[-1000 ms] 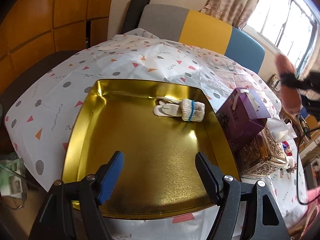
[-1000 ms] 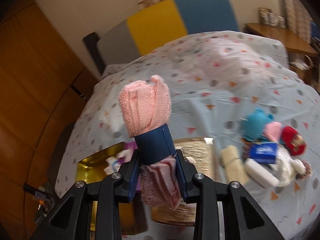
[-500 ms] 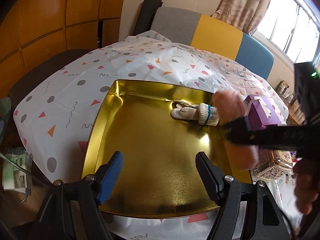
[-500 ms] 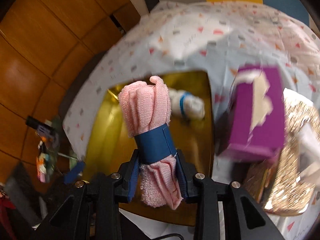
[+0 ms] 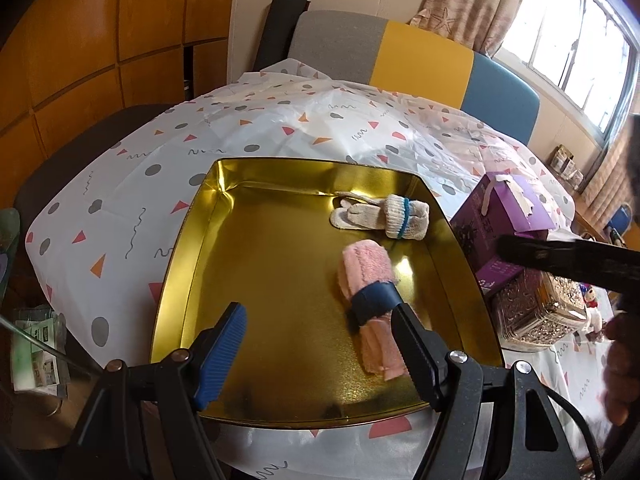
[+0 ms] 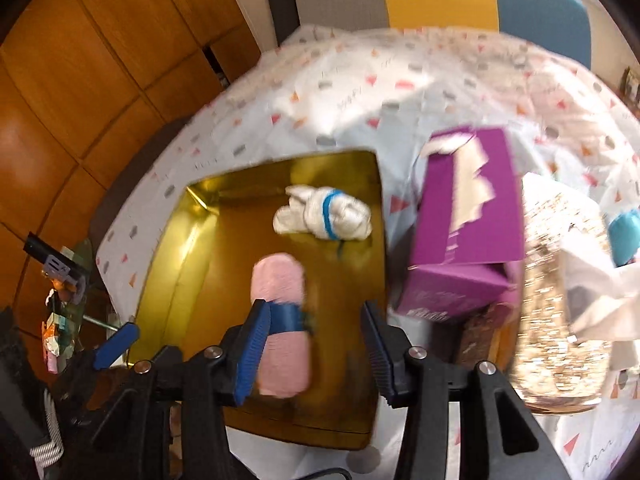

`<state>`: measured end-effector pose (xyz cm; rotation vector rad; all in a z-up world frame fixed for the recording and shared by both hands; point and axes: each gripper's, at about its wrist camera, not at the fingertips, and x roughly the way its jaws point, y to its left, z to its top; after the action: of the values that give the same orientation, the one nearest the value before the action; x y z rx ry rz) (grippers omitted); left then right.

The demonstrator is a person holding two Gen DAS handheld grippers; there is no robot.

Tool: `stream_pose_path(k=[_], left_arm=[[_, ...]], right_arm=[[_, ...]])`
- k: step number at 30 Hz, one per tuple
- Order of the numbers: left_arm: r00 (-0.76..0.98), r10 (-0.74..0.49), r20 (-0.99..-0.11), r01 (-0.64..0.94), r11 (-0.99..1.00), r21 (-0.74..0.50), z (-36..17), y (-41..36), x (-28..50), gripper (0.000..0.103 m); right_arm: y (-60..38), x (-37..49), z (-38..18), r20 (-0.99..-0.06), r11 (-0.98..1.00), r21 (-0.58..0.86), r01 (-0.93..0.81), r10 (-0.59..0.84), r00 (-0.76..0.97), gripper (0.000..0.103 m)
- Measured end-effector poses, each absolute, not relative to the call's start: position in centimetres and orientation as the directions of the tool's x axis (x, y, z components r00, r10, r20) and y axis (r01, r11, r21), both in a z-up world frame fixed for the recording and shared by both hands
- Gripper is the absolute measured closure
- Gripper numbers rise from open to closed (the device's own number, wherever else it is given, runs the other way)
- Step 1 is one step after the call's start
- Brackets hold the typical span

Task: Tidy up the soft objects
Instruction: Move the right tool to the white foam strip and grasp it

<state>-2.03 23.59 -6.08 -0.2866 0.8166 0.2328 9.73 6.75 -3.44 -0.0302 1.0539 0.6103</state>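
Observation:
A pink rolled towel with a blue band (image 5: 368,280) (image 6: 280,320) lies in the gold tray (image 5: 192,264) (image 6: 168,264), right of the middle. A white rolled sock with a blue stripe (image 5: 394,218) (image 6: 326,218) lies at the tray's far right. My left gripper (image 5: 320,340) is open and empty above the tray's near edge. My right gripper (image 6: 312,352) is open above the pink towel, which lies loose beside the left finger. The right gripper's body (image 5: 568,262) reaches in from the right in the left wrist view.
A purple box (image 5: 504,220) (image 6: 468,224) and a glittery gold box (image 5: 536,312) (image 6: 560,300) stand right of the tray. Small plush toys (image 5: 592,304) and a teal one (image 6: 624,236) lie further right. A patterned cloth (image 5: 280,128) covers the table. A chair (image 5: 400,52) stands behind.
My right gripper carried the pink towel over the tray, opened and let it go. The towel now lies in the tray. The left gripper stayed open near the tray's front.

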Motion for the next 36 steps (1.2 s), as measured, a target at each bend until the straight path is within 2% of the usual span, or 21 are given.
stream_pose_path(k=[7,13,17,20,26,33,36], left_arm=[[0.671,0.063,-0.739,-0.261,0.953,-0.155,-5.7,21.8,-1.9,0.028],[0.685,0.023,-0.728,-0.196,0.968,-0.155,-4.9,19.5,-1.3,0.028],[0.692,-0.011,-0.722,-0.133,0.981,-0.142,-4.3,17.5,-0.9,0.028],[0.695,-0.033,-0.718,-0.089,0.987,-0.131,-3.9,16.0,-0.6,0.028],[0.695,-0.080,-0.714,-0.015,0.992,-0.126,-3.4,13.4,-0.4,0.028],[0.691,-0.133,-0.710,0.068,0.991,-0.119,-2.7,10.6,-0.1,0.028],[0.692,-0.149,-0.706,0.098,0.989,-0.113,-2.3,9.4,-0.1,0.028]], right_arm=[[-1.4,8.9,-1.7,-0.767,0.875,0.253,-0.413,0.441,0.465,0.055],[-12.4,9.8,-1.8,-0.773,0.956,0.229,-0.184,0.293,0.563,0.055],[-19.3,10.9,-3.3,-0.797,0.970,0.243,-0.009,0.205,0.568,0.055],[-22.2,12.0,-4.8,-0.820,0.973,0.225,0.050,0.161,0.548,0.055],[-23.6,14.2,-7.0,-0.863,0.991,0.134,-0.016,0.125,0.489,0.055],[-20.8,16.8,-8.3,-0.888,0.984,-0.013,-0.179,0.071,0.455,0.049],[-20.0,17.5,-10.0,-0.914,0.975,-0.011,-0.224,0.081,0.398,0.049]])
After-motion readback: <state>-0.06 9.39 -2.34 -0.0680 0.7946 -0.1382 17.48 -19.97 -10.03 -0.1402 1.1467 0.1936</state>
